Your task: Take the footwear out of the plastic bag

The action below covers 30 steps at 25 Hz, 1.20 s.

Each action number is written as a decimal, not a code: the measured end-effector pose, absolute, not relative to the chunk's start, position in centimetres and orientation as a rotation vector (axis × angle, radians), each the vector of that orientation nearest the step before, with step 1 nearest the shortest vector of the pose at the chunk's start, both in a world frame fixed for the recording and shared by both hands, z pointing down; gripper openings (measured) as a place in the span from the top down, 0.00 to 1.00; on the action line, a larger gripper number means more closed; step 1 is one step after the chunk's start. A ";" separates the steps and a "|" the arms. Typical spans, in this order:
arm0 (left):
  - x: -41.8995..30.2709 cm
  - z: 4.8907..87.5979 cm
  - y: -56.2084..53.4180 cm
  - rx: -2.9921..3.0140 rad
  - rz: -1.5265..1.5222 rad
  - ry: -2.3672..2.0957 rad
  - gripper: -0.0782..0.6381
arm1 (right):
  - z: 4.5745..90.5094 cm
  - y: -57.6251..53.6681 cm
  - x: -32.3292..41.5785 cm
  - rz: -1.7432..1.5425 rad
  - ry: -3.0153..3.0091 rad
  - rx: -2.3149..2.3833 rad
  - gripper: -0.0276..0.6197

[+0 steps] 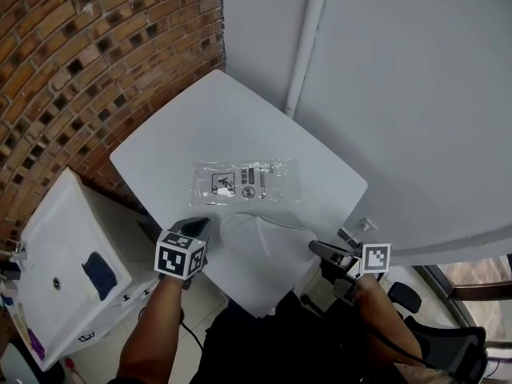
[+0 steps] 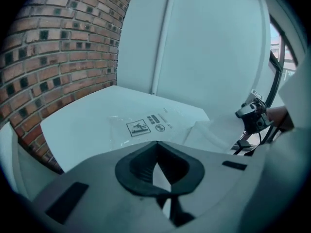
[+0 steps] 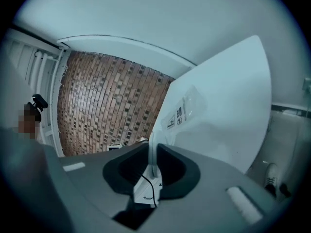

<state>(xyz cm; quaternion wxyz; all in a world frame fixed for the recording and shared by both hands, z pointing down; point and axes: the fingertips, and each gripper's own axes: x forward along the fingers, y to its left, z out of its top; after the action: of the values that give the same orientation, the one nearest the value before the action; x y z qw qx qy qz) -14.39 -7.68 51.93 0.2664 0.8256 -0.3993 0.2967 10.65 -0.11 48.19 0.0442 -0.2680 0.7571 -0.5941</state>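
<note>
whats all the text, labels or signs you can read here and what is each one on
No words can be read anywhere.
plastic bag: a boxed pictogram, a round symbol and dark print blocks, all too small to read.
left marker cube: a black and white square pattern, no words.
right marker cube: the same kind of pattern, no words.
white footwear: no print visible.

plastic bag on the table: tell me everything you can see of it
The plastic bag is clear, thin film with black printed symbols and a label block. It lies flat, looking empty, near the middle of the white table, long side across the head view, just beyond the white footwear. Nothing lies on it.
</note>
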 end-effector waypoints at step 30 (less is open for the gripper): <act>-16.7 52.6 -0.7 2.206 0.794 -0.975 0.88 | 57.5 -0.7 9.6 -2.029 2.394 -1.251 0.58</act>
<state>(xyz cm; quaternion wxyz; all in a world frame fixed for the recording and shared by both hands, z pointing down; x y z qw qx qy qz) -16.71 -0.66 52.63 0.2965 0.8297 -0.3667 0.2985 9.61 -0.65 57.49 -0.1180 -0.3677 0.7037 -0.5964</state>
